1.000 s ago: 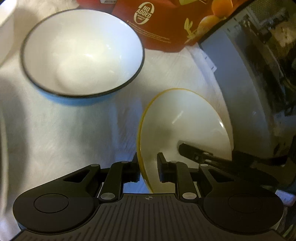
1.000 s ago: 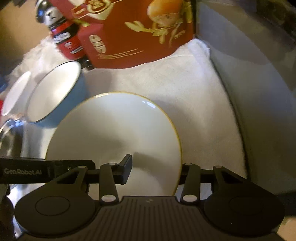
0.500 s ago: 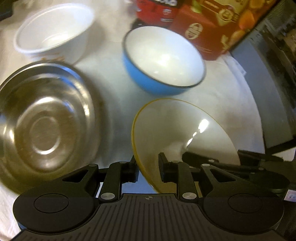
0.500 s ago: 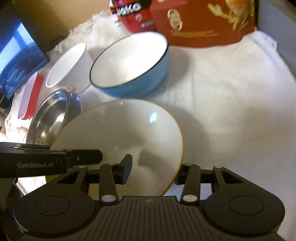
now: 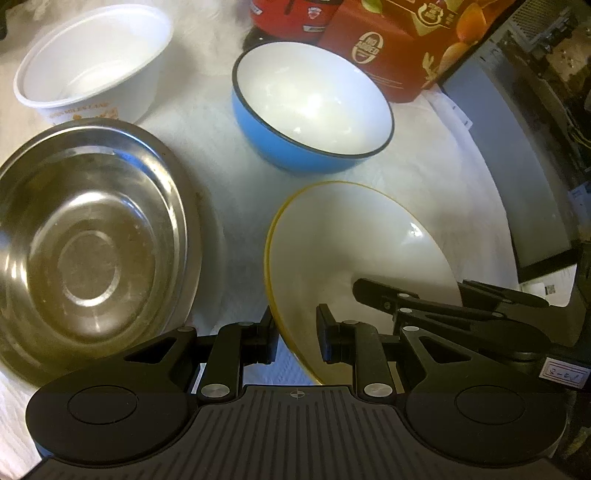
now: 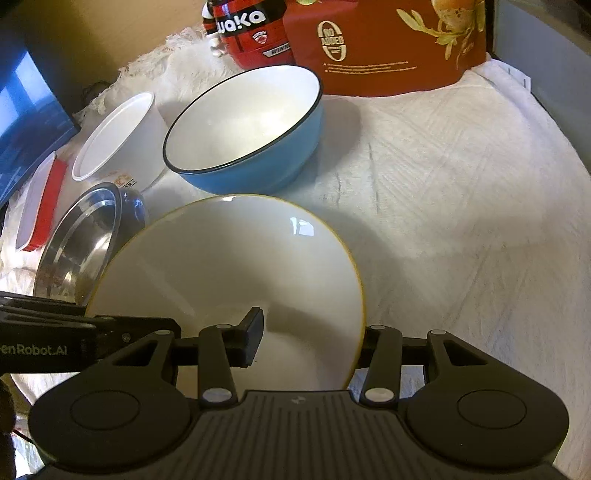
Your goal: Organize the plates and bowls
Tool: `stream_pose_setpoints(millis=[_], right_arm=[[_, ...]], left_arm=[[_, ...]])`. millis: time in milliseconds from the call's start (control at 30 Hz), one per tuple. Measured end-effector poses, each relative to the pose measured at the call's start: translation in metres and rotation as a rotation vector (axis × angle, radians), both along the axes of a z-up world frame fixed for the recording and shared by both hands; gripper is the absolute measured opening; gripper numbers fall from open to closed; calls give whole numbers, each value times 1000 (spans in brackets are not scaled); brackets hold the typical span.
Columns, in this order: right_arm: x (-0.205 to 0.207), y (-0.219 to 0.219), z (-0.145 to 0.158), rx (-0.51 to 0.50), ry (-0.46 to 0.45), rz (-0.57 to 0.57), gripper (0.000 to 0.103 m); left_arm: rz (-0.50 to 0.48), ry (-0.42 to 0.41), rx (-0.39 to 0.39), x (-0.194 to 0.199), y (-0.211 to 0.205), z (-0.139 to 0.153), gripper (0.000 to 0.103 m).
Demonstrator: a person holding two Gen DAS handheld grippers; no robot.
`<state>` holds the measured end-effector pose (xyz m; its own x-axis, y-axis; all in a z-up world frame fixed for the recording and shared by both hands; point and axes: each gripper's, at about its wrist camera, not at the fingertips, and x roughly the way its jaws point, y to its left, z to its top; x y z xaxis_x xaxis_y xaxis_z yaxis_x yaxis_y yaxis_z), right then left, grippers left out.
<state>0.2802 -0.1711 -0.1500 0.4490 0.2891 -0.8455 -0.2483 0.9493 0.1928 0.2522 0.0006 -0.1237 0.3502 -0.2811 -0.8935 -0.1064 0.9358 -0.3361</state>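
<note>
Two hand-held grippers at the yellow-rimmed plate [image 5: 354, 254], which is raised and tilted above the white cloth [image 6: 461, 192]. The left gripper [image 5: 295, 334] straddles the plate's left edge: its fingers [image 5: 267, 338] are set narrowly apart, one outside the rim and one [image 5: 328, 338] over the white face, with a small gap showing on the inner side. The right gripper [image 6: 310, 341] takes the plate's opposite edge, its fingers [image 6: 253, 338] somewhat wider, one over the face and the other behind the rim; whether the pads press the plate cannot be told. Just beyond the plate stands the blue bowl [image 5: 314, 110]; to the plate's left is the steel bowl [image 5: 88, 243], and beyond that the white tub [image 5: 92, 62]. Behind the blue bowl stand a red carton [image 6: 388, 44] and a red can [image 6: 255, 33].
</note>
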Motion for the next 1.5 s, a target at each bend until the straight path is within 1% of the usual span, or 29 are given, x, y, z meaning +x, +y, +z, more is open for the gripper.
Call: stream_pose_setpoints(millis=[100, 167, 200, 333, 367, 500, 600, 700, 767, 833, 900, 967, 1067, 1200, 1267, 1333, 1367, 1433, 1467, 1500], right_arm=[[1, 5, -1, -26, -13, 43, 46], [5, 10, -1, -44, -14, 38, 46], [6, 11, 0, -47, -27, 38, 46], [4, 7, 0, -15, -11, 32, 45], [4, 7, -1, -19, -7, 31, 45], [6, 7, 0, -11, -19, 33, 45], [9, 9, 6, -3, -42, 27, 46], [12, 6, 9, -2, -67, 23, 46], [14, 2, 4, 7, -47, 19, 46], [14, -1, -5, 9, -15, 14, 45], [9, -1, -4, -2, -30, 38, 44], [7, -2, 1, -2, -40, 50, 44], [3, -4, 15, -18, -72, 64, 45], [2, -12, 43, -36, -112, 60, 49], [6, -17, 61, -24, -138, 55, 51], [17, -20, 78, -16, -159, 45, 51], [27, -21, 85, -13, -161, 36, 51], [50, -18, 92, 2, -144, 11, 53], [64, -15, 91, 18, -123, 0, 57], [77, -10, 87, 27, -98, -14, 57]], left_arm=[[-21, -19, -1, 0, -2, -3, 29], [-24, -59, -1, -2, 0, -2, 29], [-22, -64, -8, -3, 2, -2, 29], [18, -52, -80, -8, 11, -6, 28], [26, -53, -88, -9, 13, -6, 26], [58, -61, -139, -16, 20, -5, 26], [49, -63, -118, -14, 18, -3, 29], [44, -94, -96, -7, 15, 3, 29], [36, -112, -84, -3, 14, 5, 28], [28, -99, -73, 0, 12, 2, 27], [10, -90, -58, -2, 8, 1, 27], [-5, -65, -45, -4, 7, 2, 27], [-30, -29, 3, -8, 10, 14, 27], [-38, -38, -33, -10, 27, 42, 27], [-5, -85, -74, -5, 43, 58, 27], [48, -133, -94, 10, 59, 72, 27], [71, -155, -89, 20, 65, 77, 27], [92, -174, -65, 47, 73, 77, 27], [101, -174, -45, 64, 74, 74, 27], [106, -172, -22, 77, 74, 69, 27]])
